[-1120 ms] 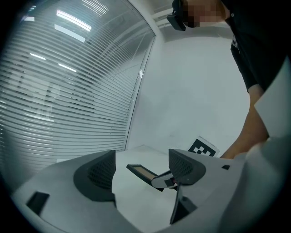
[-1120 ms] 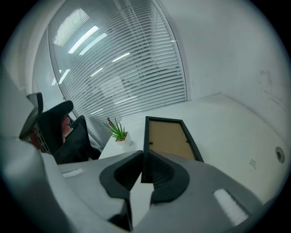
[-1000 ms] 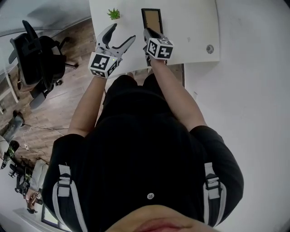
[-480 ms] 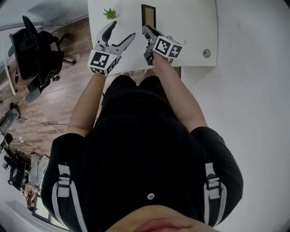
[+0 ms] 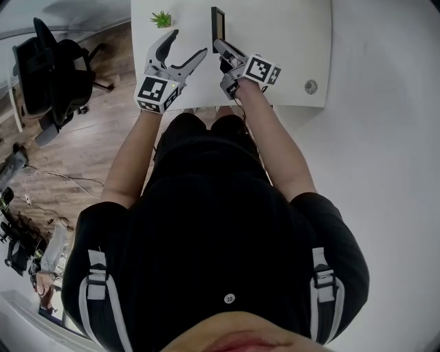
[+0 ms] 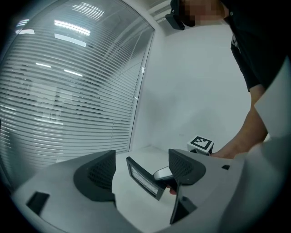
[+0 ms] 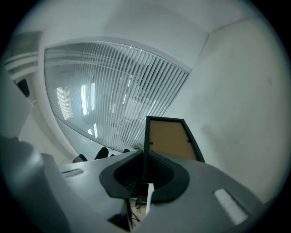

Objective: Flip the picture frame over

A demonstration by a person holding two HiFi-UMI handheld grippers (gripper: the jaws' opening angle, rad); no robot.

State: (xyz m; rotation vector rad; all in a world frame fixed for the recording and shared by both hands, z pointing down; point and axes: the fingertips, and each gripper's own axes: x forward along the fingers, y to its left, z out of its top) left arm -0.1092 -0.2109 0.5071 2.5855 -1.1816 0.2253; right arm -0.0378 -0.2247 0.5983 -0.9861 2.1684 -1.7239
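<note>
The black picture frame (image 5: 218, 24) stands on its edge on the white table (image 5: 289, 41), tilted up from it. My right gripper (image 5: 223, 49) is shut on the frame's near edge. In the right gripper view the brown backing of the frame (image 7: 170, 136) rises beyond the jaws of the right gripper (image 7: 144, 157), which pinch its black border. My left gripper (image 5: 182, 51) stands open just left of the frame, apart from it. In the left gripper view the frame (image 6: 144, 178) shows its glass side between the spread jaws of the left gripper (image 6: 143, 159).
A small green plant (image 5: 162, 18) sits at the table's far left. A round grommet (image 5: 311, 86) lies near the table's right front. A black office chair (image 5: 51, 69) stands on the wooden floor to the left. Window blinds (image 6: 68, 91) are beyond the table.
The frame has gone from lying flat, backing up, to standing on its edge as the right gripper rolled and rose. The left gripper has shifted slightly towards it.
</note>
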